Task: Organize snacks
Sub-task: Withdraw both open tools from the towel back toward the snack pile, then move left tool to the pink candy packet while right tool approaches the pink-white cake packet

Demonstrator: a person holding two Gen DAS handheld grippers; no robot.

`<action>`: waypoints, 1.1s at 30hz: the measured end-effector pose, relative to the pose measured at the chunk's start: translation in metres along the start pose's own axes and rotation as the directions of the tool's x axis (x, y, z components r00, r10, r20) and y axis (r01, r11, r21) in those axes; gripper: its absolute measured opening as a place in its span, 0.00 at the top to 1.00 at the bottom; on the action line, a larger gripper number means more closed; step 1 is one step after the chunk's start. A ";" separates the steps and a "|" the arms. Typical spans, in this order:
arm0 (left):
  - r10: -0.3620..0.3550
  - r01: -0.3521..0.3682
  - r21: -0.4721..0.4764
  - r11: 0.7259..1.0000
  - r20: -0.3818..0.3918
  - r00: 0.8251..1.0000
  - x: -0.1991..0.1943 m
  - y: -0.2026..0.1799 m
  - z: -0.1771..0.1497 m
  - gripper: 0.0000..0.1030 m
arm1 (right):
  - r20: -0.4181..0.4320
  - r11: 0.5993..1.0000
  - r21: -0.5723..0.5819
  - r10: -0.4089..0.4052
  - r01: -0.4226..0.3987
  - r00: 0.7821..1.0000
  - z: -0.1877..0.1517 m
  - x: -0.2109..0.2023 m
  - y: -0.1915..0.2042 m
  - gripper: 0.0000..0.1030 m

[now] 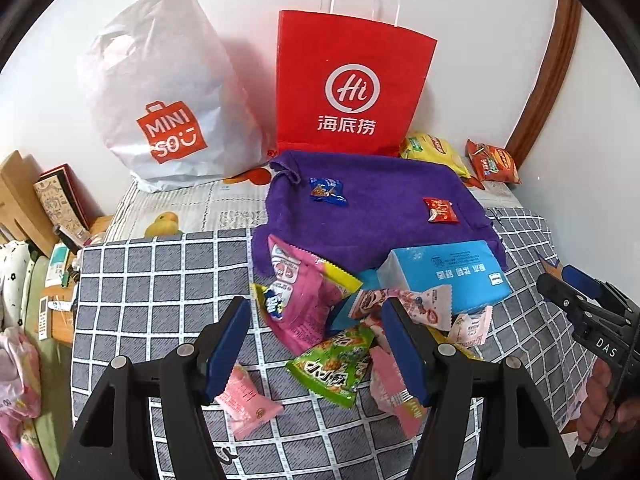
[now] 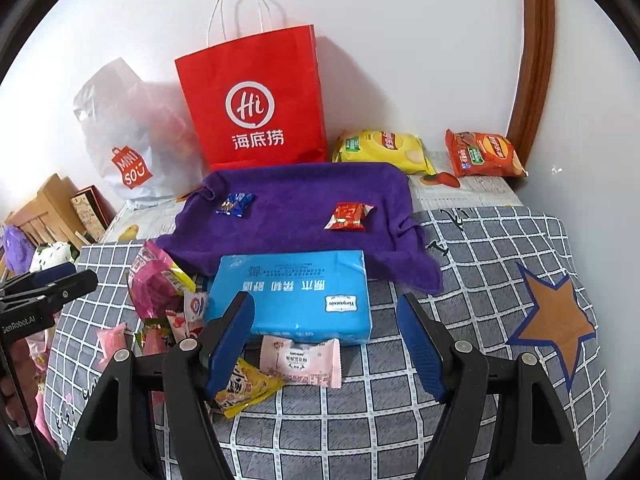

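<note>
While spread wide with nothing between the blue fingers (image 1: 232, 344), the left gripper (image 1: 316, 340) hovers over a heap of snack packets on the grid-patterned cloth (image 1: 160, 280) covering the bench. Under it: a green packet (image 1: 336, 368) between the fingers, a large pink bag (image 1: 300, 300) at 11 o'clock of that, a pale pink sachet (image 1: 248, 400) at 8 o'clock by the left finger, another pink wrapper (image 1: 394, 392) partly behind the right finger. At 1 o'clock of the heap, a blue tissue pack (image 1: 444, 276) lying half on a purple towel (image 1: 380, 208). On the towel, well apart: a small blue candy (image 1: 327, 192) at 10 o'clock, a small red candy (image 1: 441, 210) at 2 o'clock. Behind the towel at 12 o'clock, upright against the wall, a red paper bag (image 1: 352, 92); at its 9 o'clock, a white plastic bag (image 1: 160, 96). At the far 2 o'clock corner, a yellow chip bag (image 2: 384, 150) and an orange chip bag (image 2: 484, 154), near each other but apart. Likewise open and empty, the right gripper (image 2: 326, 344), fingers (image 2: 420, 344) parted, hovering just in front of the tissue pack, with a pink-and-white sachet (image 2: 300, 362) between them and a yellow packet (image 2: 244, 390) touching it at 8 o'clock, partly under the left finger. At 3 o'clock on the cloth, an orange star patch (image 2: 556, 316).
</note>
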State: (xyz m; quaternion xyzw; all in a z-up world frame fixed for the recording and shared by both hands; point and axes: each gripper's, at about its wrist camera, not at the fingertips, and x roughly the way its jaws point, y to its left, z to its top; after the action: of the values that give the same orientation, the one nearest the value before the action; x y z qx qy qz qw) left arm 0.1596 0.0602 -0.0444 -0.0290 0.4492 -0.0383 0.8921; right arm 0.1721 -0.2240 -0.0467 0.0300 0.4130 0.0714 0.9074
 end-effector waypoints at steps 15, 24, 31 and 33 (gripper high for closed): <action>0.021 -0.021 -0.023 1.000 -0.007 1.000 0.000 0.015 -0.009 0.36 | -0.017 1.000 -0.026 0.007 -0.007 1.000 -0.012 0.003 0.007 0.28; 0.018 -0.019 -0.048 0.999 -0.029 0.999 0.006 0.027 -0.013 0.36 | -0.040 0.999 -0.042 0.000 -0.002 0.999 -0.018 0.013 0.010 0.28; 0.027 -0.029 -0.061 0.998 -0.034 0.999 0.009 0.037 -0.016 0.36 | -0.047 0.998 -0.059 -0.004 0.002 0.999 -0.019 0.020 0.016 0.28; 0.026 -0.028 -0.066 0.997 -0.036 0.999 0.010 0.040 -0.017 0.36 | -0.050 0.998 -0.061 -0.002 -0.001 0.999 -0.020 0.022 0.017 0.28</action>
State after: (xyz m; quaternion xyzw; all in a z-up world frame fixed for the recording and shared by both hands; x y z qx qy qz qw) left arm 0.1537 0.0990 -0.0662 -0.0520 0.4661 -0.0118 0.8831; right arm 0.1696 -0.2036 -0.0743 0.0006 0.4332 0.0846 0.8973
